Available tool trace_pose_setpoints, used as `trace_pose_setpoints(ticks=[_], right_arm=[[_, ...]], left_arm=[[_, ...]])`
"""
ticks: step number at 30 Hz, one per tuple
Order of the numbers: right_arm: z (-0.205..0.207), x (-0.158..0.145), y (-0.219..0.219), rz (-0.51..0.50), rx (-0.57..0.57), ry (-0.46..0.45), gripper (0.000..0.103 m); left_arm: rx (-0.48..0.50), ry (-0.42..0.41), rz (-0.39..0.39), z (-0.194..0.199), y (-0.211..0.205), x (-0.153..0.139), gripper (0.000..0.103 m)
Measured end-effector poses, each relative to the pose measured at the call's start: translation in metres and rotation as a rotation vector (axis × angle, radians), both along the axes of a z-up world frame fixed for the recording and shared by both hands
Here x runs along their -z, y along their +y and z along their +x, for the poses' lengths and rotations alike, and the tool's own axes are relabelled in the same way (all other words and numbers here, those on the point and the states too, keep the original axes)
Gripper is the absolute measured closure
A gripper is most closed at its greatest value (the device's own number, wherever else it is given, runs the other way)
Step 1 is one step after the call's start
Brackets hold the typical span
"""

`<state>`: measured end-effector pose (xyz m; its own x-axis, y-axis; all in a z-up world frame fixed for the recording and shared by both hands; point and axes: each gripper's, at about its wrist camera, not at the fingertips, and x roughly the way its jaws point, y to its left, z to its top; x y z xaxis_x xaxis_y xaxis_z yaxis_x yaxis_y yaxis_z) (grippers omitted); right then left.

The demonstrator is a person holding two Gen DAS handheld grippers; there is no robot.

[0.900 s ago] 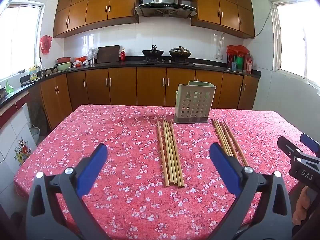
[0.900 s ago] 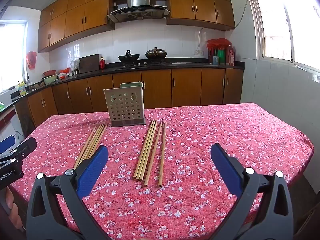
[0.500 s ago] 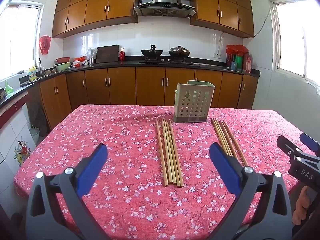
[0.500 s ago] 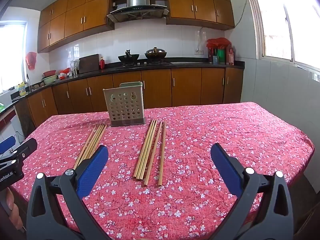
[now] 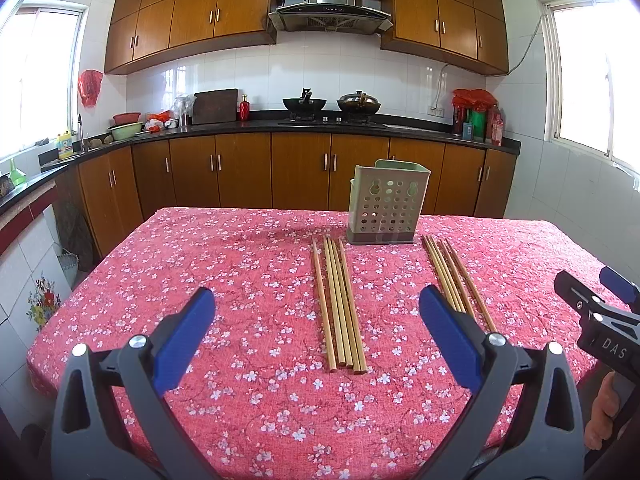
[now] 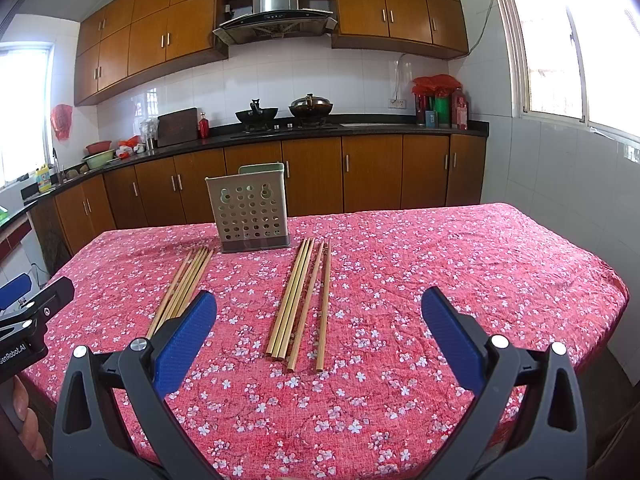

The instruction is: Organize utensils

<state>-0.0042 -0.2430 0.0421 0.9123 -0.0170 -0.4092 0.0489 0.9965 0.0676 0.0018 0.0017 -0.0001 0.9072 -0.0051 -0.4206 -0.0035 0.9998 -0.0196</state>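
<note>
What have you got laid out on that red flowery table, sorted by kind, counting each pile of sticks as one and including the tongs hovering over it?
Groups of chopsticks: 2 (left group, right group)
Perforated utensil holder: 1
Tongs, both open and empty: 2 (left tongs, right tongs)
Total: 5

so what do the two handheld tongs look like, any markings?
Both match: left tongs and right tongs have dark grey plastic arms with triangular cut-outs, silver rivets and blue textured pads. From the side, the right unit's black body reads "DAS" in white; the left one's shows white lettering ending "Robot.AI". No cables or sleeves visible.
</note>
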Motion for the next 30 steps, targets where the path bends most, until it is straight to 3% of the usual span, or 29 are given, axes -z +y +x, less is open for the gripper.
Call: trace_pose_setpoints(ticks=[30], right_arm=[[0.0005,0.0008,-0.0019,0.002,0.001,0.002,0.002]], left_arm=[[-0.001,0.004,-0.001,-0.0015,-0.0028,-0.0016,0.004]])
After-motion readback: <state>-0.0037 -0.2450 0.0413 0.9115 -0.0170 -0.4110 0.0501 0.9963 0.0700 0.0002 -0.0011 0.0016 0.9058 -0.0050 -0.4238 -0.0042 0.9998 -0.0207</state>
